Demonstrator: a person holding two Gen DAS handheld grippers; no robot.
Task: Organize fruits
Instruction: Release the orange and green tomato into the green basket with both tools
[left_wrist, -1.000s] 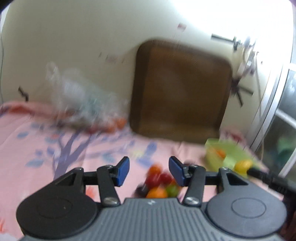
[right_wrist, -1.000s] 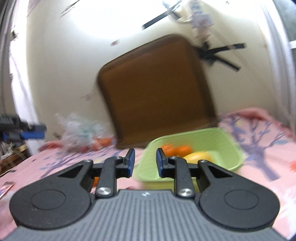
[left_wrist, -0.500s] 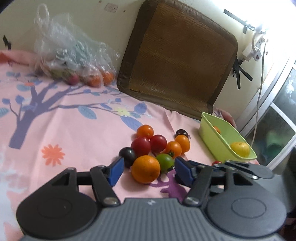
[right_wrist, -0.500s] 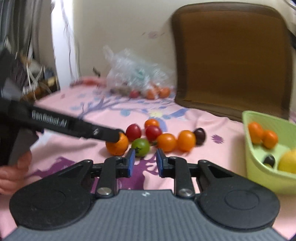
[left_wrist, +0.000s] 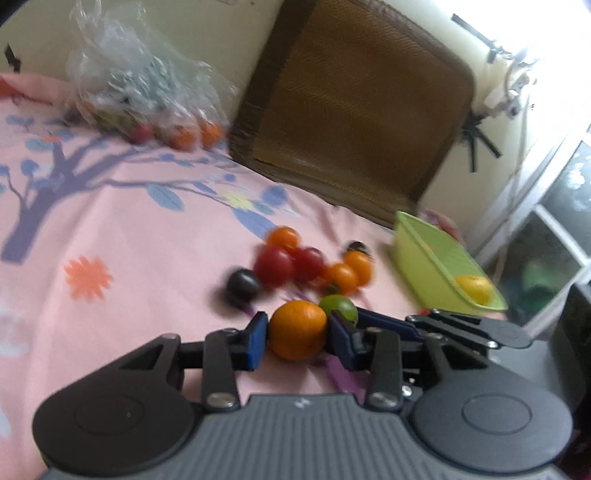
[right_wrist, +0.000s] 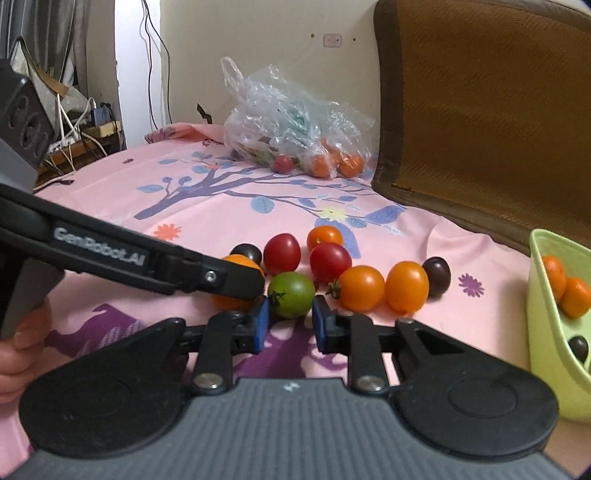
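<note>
Daylit scene in two fisheye wrist views, one blurred, one sharp.

We see daylight entering at the upper right of the left wrist view, where the window (left_wrist: 554, 221) and the wall (left_wrist: 535, 37) above it burn out to white glare. In that view the tomatoes (left_wrist: 306, 264) and the plastic bag (left_wrist: 144, 92) smear with motion blur, while the gripper body at the bottom stays fairly crisp. In the right wrist view the light is softer and even; the green tomato (right_wrist: 291, 294) and the printed bedsheet (right_wrist: 221, 206) are sharp, with only faint shadows under the fruit. Both views bend straight lines near the edges, and their corners darken.
</note>
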